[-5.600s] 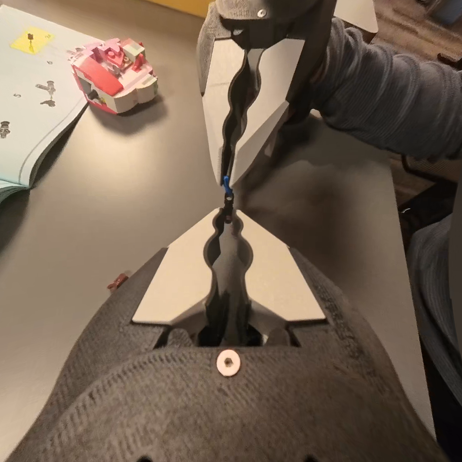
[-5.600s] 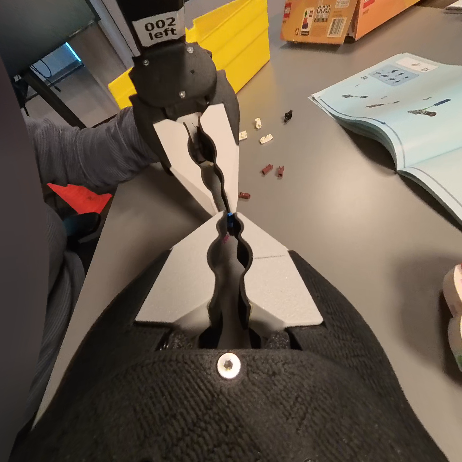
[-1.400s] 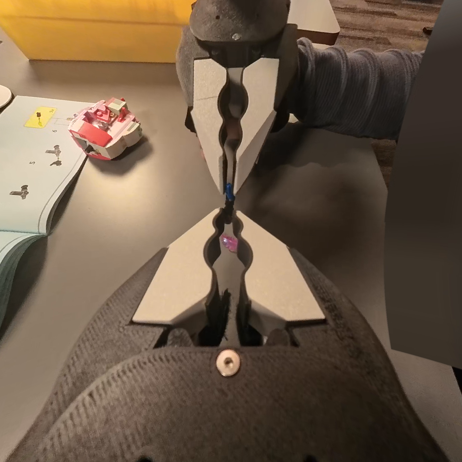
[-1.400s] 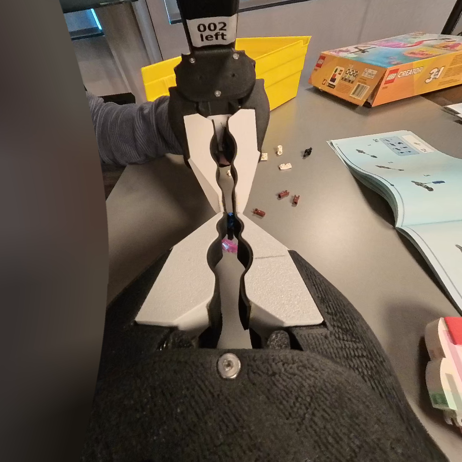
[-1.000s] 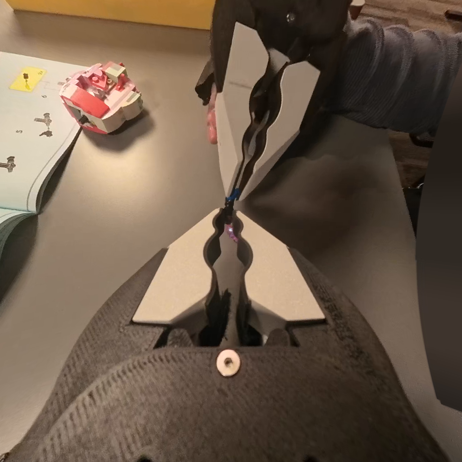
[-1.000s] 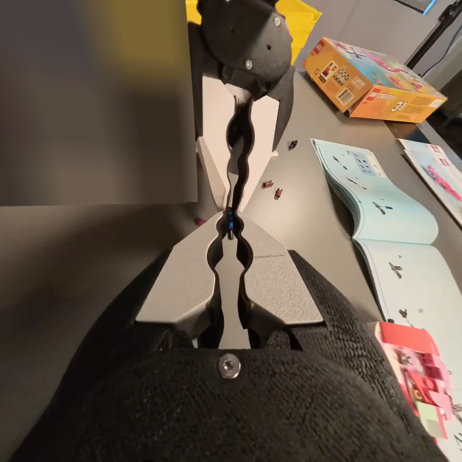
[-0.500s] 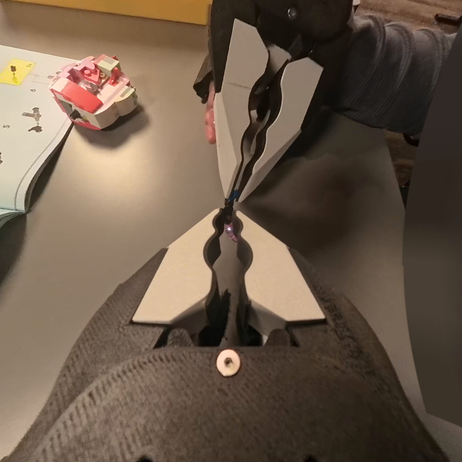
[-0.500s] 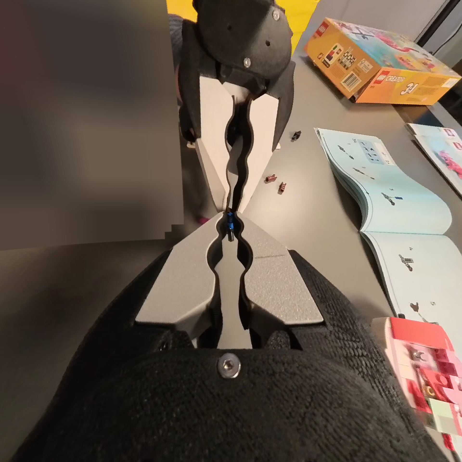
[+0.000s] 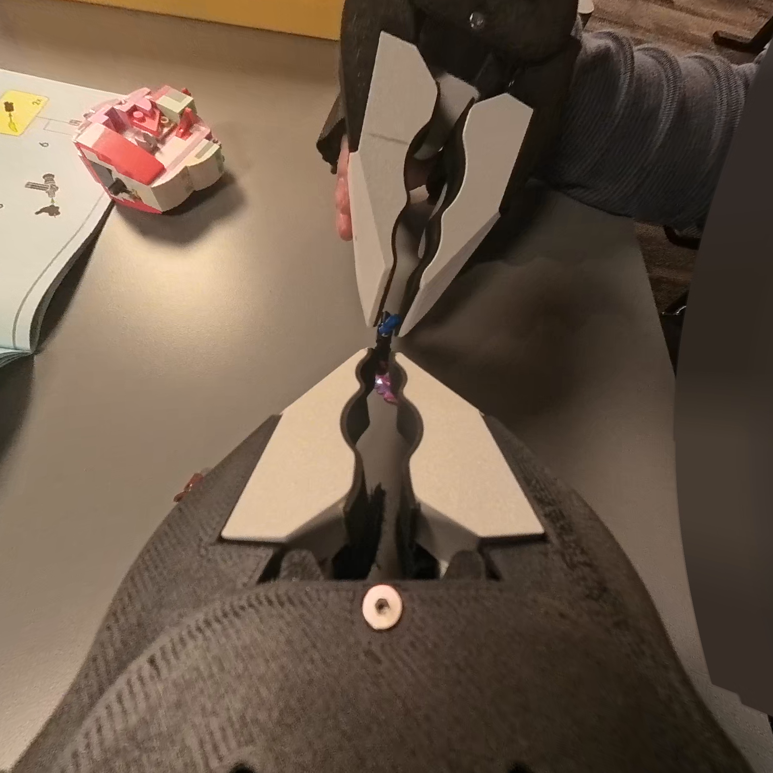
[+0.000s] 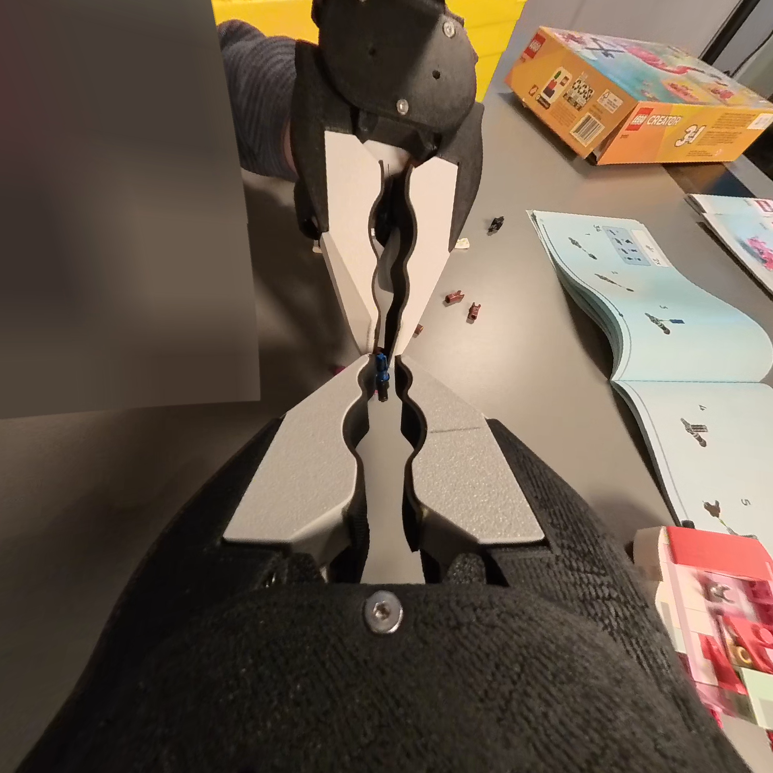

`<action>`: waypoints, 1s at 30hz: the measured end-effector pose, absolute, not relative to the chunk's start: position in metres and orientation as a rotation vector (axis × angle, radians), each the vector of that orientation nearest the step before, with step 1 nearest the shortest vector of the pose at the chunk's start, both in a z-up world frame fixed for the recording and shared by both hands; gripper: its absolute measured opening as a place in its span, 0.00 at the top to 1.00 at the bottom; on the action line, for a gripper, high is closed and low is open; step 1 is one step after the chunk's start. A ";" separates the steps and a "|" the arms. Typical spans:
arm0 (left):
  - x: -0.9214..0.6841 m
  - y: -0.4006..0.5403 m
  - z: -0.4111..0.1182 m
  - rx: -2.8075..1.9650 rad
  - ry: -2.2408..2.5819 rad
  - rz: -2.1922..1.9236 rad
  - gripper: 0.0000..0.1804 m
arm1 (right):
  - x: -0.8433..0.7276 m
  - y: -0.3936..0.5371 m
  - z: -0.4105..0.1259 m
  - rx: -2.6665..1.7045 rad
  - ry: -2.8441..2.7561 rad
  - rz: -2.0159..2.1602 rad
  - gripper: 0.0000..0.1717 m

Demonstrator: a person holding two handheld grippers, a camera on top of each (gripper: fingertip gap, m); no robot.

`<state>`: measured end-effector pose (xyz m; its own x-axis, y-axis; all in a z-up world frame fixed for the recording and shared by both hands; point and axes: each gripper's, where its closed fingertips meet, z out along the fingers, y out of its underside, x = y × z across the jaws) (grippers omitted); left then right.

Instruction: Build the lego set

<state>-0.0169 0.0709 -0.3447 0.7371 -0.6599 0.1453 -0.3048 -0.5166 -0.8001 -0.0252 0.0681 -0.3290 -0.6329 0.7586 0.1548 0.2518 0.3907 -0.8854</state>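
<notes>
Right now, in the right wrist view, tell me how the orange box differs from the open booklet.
The orange box is a thick carton; the open booklet is thin pale-blue pages. The orange box lies farther off, near the yellow bin; the open booklet lies nearer, pages arched at the fold. Both rest on the grey table.

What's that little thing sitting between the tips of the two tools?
A tiny blue-and-black peg bridges the gap between the left tool and the right tool. Both wrist views show it.
</notes>
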 end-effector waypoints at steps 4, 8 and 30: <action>-0.017 0.071 -0.344 -2.131 0.725 -0.566 0.97 | -0.025 0.068 -0.329 -0.874 -2.101 1.212 0.96; -0.017 0.071 -0.342 -2.123 0.721 -0.569 0.97 | -0.025 0.069 -0.332 -0.886 -2.113 1.203 0.96; -0.040 0.074 -0.363 -2.251 0.708 -0.378 0.97 | -0.021 0.094 -0.353 -1.110 -2.163 1.106 0.98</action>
<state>-0.0402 0.0741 -0.3627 0.8048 -0.5909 0.0558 -0.3746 -0.5786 -0.7245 -0.0210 0.0942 -0.3534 -0.5646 0.8243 0.0421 0.4487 0.3493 -0.8226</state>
